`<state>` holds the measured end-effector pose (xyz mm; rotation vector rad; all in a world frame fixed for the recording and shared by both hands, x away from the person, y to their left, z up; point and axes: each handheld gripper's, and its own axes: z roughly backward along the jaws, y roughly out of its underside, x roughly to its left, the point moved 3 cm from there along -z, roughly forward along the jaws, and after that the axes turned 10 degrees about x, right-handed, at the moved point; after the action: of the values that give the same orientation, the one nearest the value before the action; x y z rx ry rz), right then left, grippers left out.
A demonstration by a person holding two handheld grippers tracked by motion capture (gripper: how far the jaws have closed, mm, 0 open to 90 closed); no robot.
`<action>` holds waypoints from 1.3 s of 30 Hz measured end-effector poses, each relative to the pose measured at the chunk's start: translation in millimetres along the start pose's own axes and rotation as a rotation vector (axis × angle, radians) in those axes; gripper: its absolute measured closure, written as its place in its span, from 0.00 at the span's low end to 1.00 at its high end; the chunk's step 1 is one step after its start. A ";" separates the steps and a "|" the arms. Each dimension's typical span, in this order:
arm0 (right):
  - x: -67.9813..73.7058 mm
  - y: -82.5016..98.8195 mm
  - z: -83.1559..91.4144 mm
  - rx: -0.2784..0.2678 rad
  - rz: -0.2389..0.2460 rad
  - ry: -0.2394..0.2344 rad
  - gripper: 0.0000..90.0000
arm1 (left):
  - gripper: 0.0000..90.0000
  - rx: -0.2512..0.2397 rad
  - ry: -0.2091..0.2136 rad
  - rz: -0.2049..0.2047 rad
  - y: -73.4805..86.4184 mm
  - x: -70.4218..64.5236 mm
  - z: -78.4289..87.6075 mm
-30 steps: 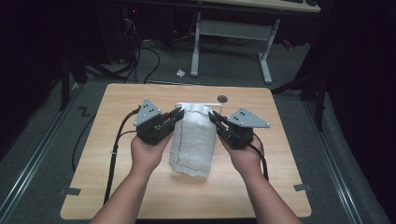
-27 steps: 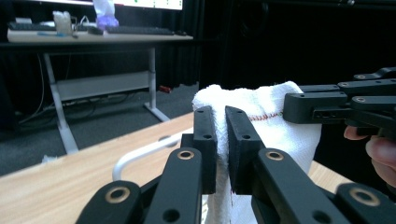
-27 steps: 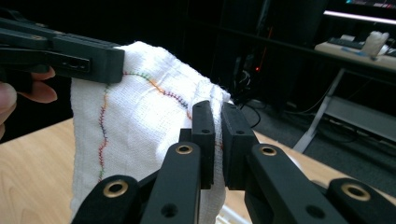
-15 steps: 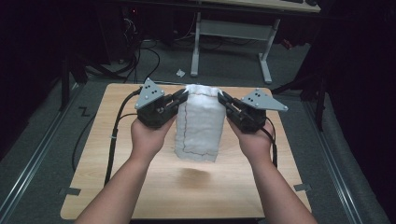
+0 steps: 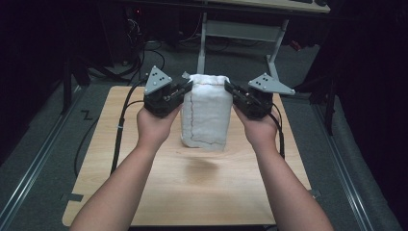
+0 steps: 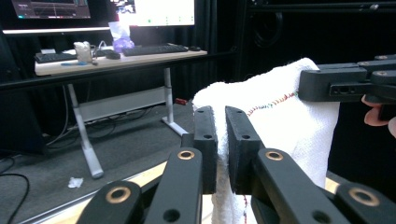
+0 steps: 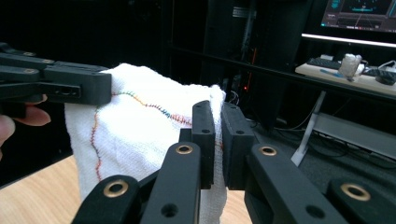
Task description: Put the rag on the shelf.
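Observation:
A white towel [image 5: 206,111] with a thin coloured stitched seam hangs in the air over the wooden table [image 5: 144,192], held up by its two top corners. My left gripper [image 5: 186,86] is shut on the towel's left corner, with the cloth [image 6: 275,112] pinched between its jaws in the left gripper view. My right gripper [image 5: 227,88] is shut on the right corner, and the towel [image 7: 140,126] drapes down between its jaws in the right gripper view. The towel's lower edge hangs just above the tabletop. Its shadow lies on the wood below.
Black cables [image 5: 120,125] trail from both grippers across the table's sides. A desk on white legs [image 5: 240,33] stands behind the table, with monitors [image 6: 154,11] and keyboards on it. Grey floor with rails [image 5: 33,163] flanks the table.
Both grippers have risen and moved away from me with the towel, lifting it off the table until it hangs free. The hands have spread slightly apart.

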<state>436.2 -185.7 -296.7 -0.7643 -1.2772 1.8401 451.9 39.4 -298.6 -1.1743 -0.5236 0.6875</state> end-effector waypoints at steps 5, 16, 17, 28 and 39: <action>-11.1 -6.2 -14.2 -0.004 -0.016 -0.005 0.95 | 0.93 0.007 -0.021 0.001 -9.5 11.3 -12.8; -26.7 -13.0 -42.6 0.010 -0.066 -0.025 0.95 | 0.93 0.041 -0.056 0.024 -11.8 31.7 -35.0; -28.4 -13.0 -46.0 0.020 -0.065 -0.018 0.95 | 0.93 0.049 -0.064 0.021 -11.9 33.2 -38.5; -51.1 -0.8 -77.5 0.073 -0.094 -0.008 0.95 | 0.93 0.069 -0.063 0.057 -0.8 49.3 -73.1; -61.9 8.4 -104.4 0.154 -0.061 -0.003 0.95 | 0.93 0.146 -0.080 0.079 15.8 64.7 -98.5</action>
<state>551.7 -188.1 -335.1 -0.6328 -1.1335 1.8665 561.4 25.8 -342.8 -1.0379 -0.4869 0.8297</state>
